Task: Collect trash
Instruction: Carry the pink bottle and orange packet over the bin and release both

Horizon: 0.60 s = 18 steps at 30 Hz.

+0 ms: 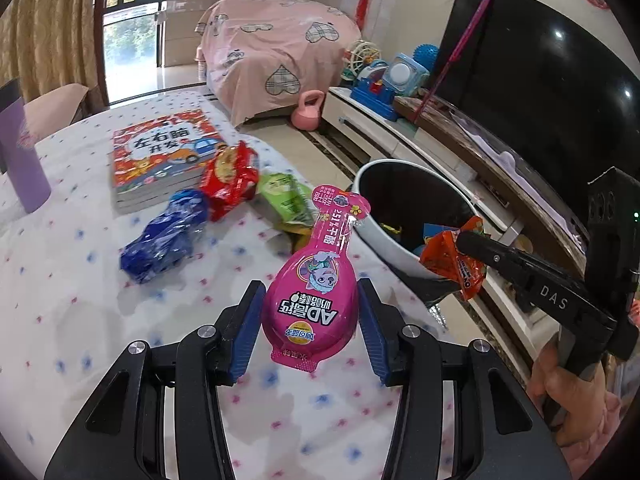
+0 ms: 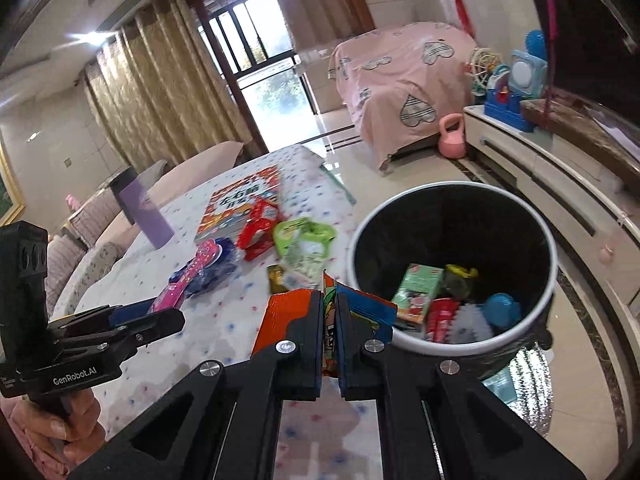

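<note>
My left gripper [image 1: 310,304] is shut on a pink spoon-shaped snack packet [image 1: 316,284] and holds it above the table; it also shows in the right wrist view [image 2: 182,280]. My right gripper [image 2: 329,300] is shut on an orange snack wrapper [image 2: 280,312], held at the table edge just beside the bin's rim; the wrapper also shows in the left wrist view [image 1: 456,256]. The black bin with a white rim [image 2: 352,236] stands on the floor right of the table and holds several wrappers. On the table lie a blue wrapper [image 1: 164,240], a red wrapper [image 1: 228,180] and a green wrapper [image 1: 286,196].
A stack of children's books [image 1: 160,156] and a purple tumbler [image 1: 22,160] stand on the white dotted tablecloth [image 1: 60,300]. A TV cabinet [image 2: 560,184] with toys runs along the right. A pink kettlebell [image 2: 452,136] sits on the floor.
</note>
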Each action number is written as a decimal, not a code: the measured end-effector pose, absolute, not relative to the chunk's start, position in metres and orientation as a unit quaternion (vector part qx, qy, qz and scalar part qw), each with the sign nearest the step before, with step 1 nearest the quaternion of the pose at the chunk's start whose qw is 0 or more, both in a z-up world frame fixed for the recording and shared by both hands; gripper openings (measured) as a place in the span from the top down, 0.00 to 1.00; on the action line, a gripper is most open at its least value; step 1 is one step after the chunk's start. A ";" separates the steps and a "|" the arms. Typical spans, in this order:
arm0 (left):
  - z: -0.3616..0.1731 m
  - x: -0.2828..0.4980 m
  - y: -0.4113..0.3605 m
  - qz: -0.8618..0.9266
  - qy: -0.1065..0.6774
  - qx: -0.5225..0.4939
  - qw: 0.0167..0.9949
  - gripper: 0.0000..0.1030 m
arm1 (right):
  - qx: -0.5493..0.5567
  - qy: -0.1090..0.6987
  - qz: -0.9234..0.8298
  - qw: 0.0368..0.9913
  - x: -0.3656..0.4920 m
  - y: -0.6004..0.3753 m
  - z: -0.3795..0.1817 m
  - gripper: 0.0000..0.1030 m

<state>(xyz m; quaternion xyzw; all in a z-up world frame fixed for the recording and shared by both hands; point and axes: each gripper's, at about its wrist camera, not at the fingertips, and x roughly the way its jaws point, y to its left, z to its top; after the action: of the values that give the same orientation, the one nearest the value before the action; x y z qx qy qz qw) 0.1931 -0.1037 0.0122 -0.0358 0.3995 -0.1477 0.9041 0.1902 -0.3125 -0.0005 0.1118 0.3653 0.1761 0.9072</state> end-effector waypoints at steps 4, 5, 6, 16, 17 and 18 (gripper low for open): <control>0.012 0.197 -0.116 -0.155 0.401 -0.028 0.902 0.56 | 0.120 0.363 0.164 0.909 0.193 -0.330 -0.002 0.95; 0.012 0.199 -0.120 -0.158 0.402 -0.025 0.902 0.56 | 0.122 0.363 0.162 0.910 0.194 -0.333 -0.002 0.95; 0.012 0.198 -0.123 -0.160 0.402 -0.023 0.901 0.56 | 0.123 0.362 0.159 0.910 0.194 -0.336 -0.002 0.95; 0.012 0.215 -0.157 -0.176 0.406 0.002 0.897 0.56 | 0.133 0.361 0.135 0.913 0.205 -0.368 -0.005 0.95; 0.012 0.217 -0.161 -0.178 0.407 0.005 0.896 0.56 | 0.135 0.360 0.132 0.913 0.208 -0.372 -0.005 0.95; 0.012 0.220 -0.165 -0.180 0.407 0.009 0.895 0.55 | 0.136 0.361 0.131 0.913 0.209 -0.374 -0.005 0.95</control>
<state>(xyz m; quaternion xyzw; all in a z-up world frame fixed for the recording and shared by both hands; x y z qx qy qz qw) 0.2196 -0.1650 0.0124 0.0086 0.4074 -0.1800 0.8953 0.2093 -0.3736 -0.0054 0.1360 0.3608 0.1311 0.9133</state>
